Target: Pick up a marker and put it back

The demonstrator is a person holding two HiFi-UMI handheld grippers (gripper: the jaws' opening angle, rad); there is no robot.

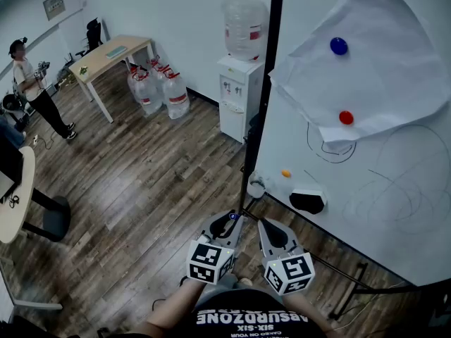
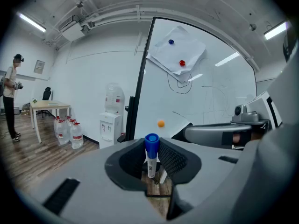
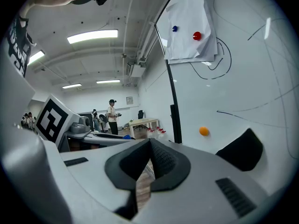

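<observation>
The blue-capped marker (image 2: 151, 161) is standing upright, cap up, clamped between the pads of the left gripper (image 2: 152, 148), just off the lower left corner of the whiteboard (image 1: 394, 210). The right gripper (image 3: 148, 146) is hovering alongside, nearer the whiteboard, its jaws pressed together on nothing. A black eraser (image 1: 308, 201) and an orange magnet (image 1: 286, 173) are sitting low on the whiteboard.

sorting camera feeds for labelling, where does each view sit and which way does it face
Head view: on the person's head, looking steeply down at floor and whiteboard; shirt, forearms, left gripper and right gripper show.
Left gripper view: on the left gripper, facing the board's edge and water dispenser; its jaws hold a marker; right gripper at right.
Right gripper view: on the right gripper, facing along the board; jaws together, empty.
Shared: all three show the orange magnet.
</observation>
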